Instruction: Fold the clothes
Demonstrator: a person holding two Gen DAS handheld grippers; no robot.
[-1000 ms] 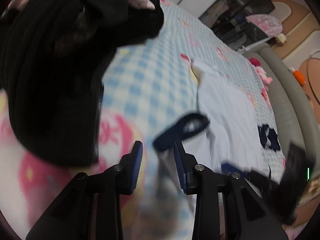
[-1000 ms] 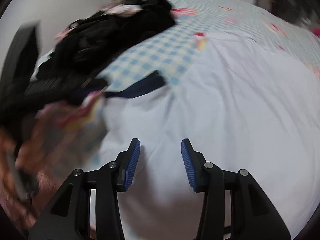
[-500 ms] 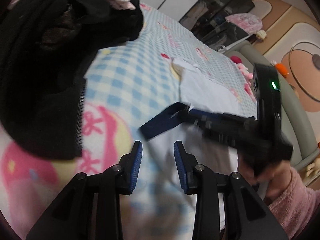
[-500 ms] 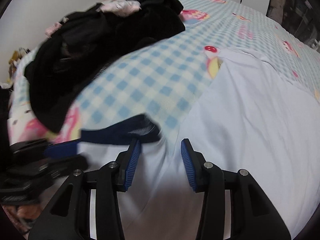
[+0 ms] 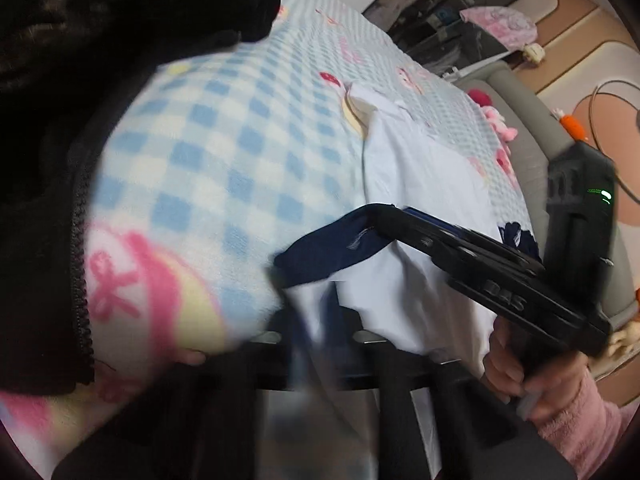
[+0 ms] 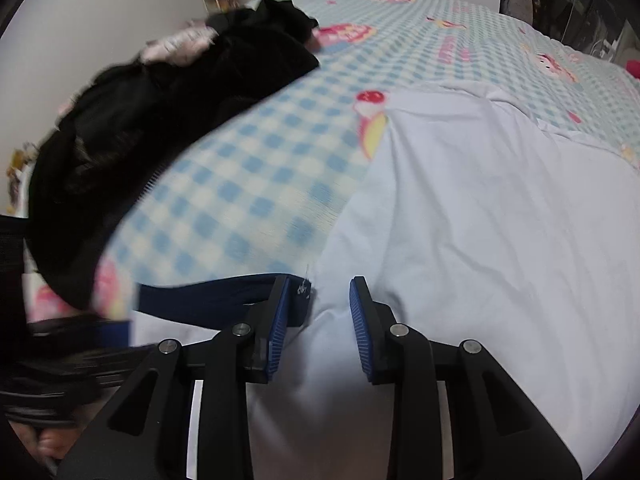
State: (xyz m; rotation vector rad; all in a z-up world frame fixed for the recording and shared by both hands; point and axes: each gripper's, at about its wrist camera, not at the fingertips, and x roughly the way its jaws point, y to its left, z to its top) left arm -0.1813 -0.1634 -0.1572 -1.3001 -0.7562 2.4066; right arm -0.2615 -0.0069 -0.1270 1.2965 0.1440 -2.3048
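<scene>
- The white shirt (image 6: 480, 216) lies spread flat on the checked blanket (image 6: 256, 184), its navy collar (image 6: 224, 300) at the near edge, toward both grippers.
- The right gripper (image 6: 318, 322) hangs low over the collar end of the shirt with its blue pads (image 6: 360, 328) spread apart; the left pad overlaps the collar's right end, and cloth sits between the pads but is not pinched. Half a second ago the collar lay just ahead of the tips; now the tips have reached it.
- In the left wrist view the right gripper (image 5: 400, 216) now reaches across the picture with its tips right at the navy collar (image 5: 328, 252); a moment ago it was further back.
- The left gripper (image 5: 320, 312) is smeared by motion blur, where earlier it was sharp. White cloth and a bit of navy appear between its fingers, but I cannot tell whether they are spread or pressing on the cloth.
- A hand (image 5: 516, 368) in a pink fuzzy sleeve (image 5: 580, 432) holds the right gripper's handle.
- The pile of black clothes (image 6: 152, 128) sits on the blanket to the left, apart from the shirt, in the same spot as before.
</scene>
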